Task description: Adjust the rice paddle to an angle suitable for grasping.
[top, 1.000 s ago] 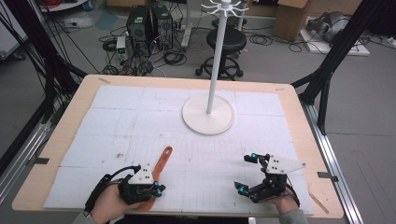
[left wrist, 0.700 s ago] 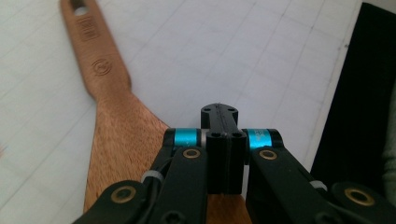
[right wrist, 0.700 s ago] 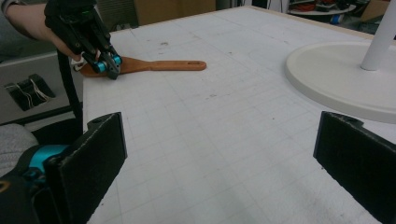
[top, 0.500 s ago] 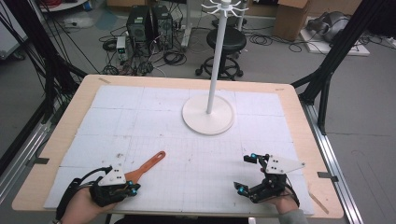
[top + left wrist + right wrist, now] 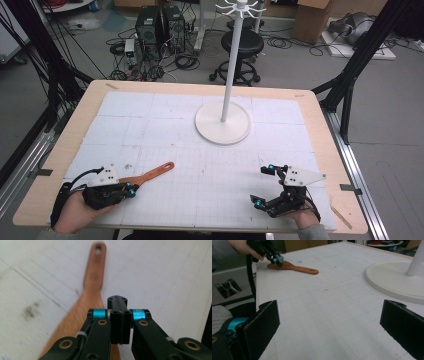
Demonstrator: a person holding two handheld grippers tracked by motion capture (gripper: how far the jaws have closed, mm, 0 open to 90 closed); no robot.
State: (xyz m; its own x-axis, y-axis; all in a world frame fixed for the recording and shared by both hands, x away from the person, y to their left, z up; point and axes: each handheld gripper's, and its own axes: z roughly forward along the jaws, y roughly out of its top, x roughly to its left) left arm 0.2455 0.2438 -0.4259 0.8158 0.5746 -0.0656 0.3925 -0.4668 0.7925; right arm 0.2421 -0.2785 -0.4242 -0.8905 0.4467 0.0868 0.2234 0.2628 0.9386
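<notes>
While the left gripper (image 5: 131, 188) is sitting near the near-left corner of the desk (image 5: 65, 150), its jaws are pressing fully together on the broad end of the orange wooden spatula (image 5: 150, 173), which is lying flat on the white gridded mat (image 5: 165, 130). Seen from the high view, the spatula's long axis is running diagonally, its narrow handle with the hanging hole pointing away from the person and toward the middle of the desk, the wide blade end staying under the jaws at the near left. Ahead of the handle tip, open mat is stretching toward the round white base of the hook stand (image 5: 222, 122), which is standing well apart at the far centre; bare wood is showing along the left and far edges. In the left gripper view the spatula (image 5: 93, 277) is running straight ahead from the closed jaws. At the near right, the right gripper (image 5: 265, 185) is resting close to the near edge with its jaws spread wide and nothing between them, and a broad stretch of bare mat is lying between the two grippers.
</notes>
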